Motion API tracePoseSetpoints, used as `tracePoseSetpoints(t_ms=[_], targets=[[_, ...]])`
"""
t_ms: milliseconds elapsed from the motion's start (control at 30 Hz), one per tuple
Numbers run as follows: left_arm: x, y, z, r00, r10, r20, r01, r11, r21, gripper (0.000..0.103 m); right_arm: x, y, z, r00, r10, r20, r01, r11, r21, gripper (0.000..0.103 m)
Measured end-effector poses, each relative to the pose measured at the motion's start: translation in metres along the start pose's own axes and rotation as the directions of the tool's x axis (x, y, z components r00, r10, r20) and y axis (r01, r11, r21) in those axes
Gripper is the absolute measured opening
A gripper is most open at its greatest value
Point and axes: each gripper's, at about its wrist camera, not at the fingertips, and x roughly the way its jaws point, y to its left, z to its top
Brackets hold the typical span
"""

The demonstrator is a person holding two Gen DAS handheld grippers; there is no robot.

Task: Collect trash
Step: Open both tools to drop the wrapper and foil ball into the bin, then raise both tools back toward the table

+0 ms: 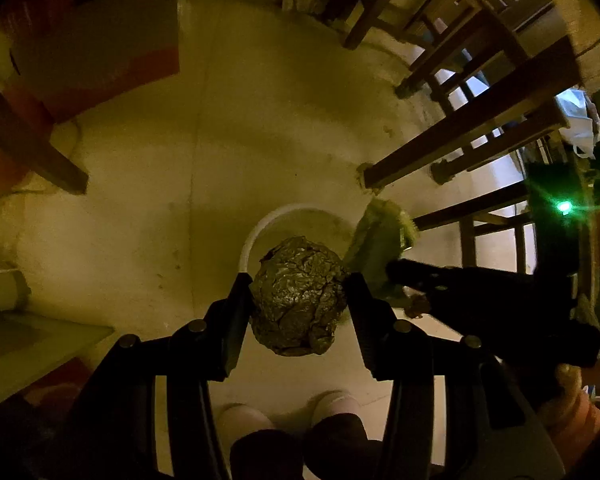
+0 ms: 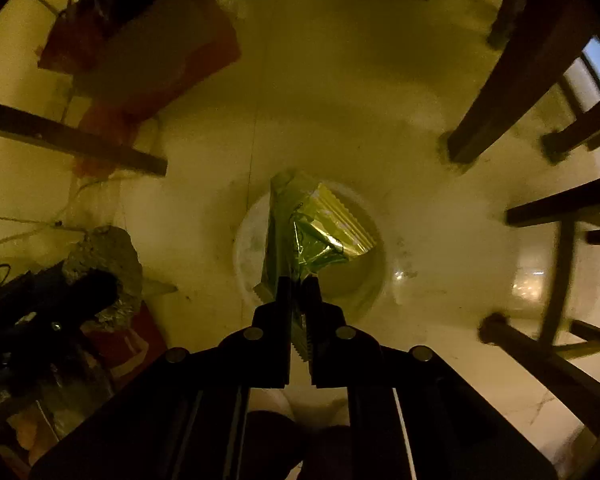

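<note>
Foil ball [image 1: 298, 296] clamped between left gripper [image 1: 298, 280] pads, above white bin [image 1: 256, 236] on floor [image 1: 140, 200]. Right gripper [image 2: 298, 280] clenched on green wrapper [image 2: 300, 224], directly over bin. Chair legs [image 1: 460, 148] nearby.

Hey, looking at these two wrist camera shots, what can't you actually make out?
- Inside of the white round bucket: left wrist view, the crumpled foil ball in the left gripper covers it.
- Bucket contents: right wrist view, the green foil snack wrapper pinched by the right gripper hides most; the rest is dim.
- Wrapper print: too dark, blurred.
- The person: only feet show, cut off below.
</note>
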Motion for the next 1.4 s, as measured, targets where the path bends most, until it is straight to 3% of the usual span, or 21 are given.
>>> tracePoseSetpoints(t_ms=[167,300,333,567,800,933,1167,1400], targets=[[0.028,0.010,-0.003,1.000,-0.021,-0.023,0.020,0.999,-0.037,0.047,0.034,-0.004,0.000,0.999,-0.032,-0.037,0.031,0.999,-0.026,0.011],[0.037,0.014,-0.001,0.999,-0.014,-0.036,0.013,1.000,-0.026,0.048,0.048,-0.010,0.000,0.998,-0.016,-0.065,0.016,1.000,0.001,0.050],[0.039,0.013,-0.002,0.999,-0.014,-0.037,0.013,1.000,-0.021,0.048,0.048,-0.013,-0.001,0.998,0.000,-0.062,0.001,1.000,0.014,0.055],[0.060,0.003,0.001,0.998,-0.003,-0.061,0.005,1.000,0.028,0.048,0.034,-0.023,-0.005,0.999,-0.037,-0.016,0.037,0.999,0.019,0.056],[0.064,0.001,0.011,0.991,-0.033,-0.132,0.029,0.999,-0.031,0.053,0.012,-0.028,-0.010,0.998,-0.058,0.006,0.058,0.997,0.048,0.056],[0.051,-0.011,0.012,0.990,0.014,-0.138,-0.015,1.000,-0.007,0.053,-0.007,-0.026,-0.010,0.999,-0.045,0.002,0.045,0.996,0.072,0.056],[-0.014,-0.029,0.010,0.992,0.033,-0.122,-0.033,0.999,-0.001,0.053,-0.068,-0.004,-0.006,0.999,-0.045,0.019,0.043,0.998,0.055,0.056],[-0.122,-0.059,0.022,0.997,0.039,-0.060,-0.039,0.999,0.004,0.053,-0.166,0.035,-0.003,0.996,-0.060,0.063,0.060,0.998,0.005,0.056]])
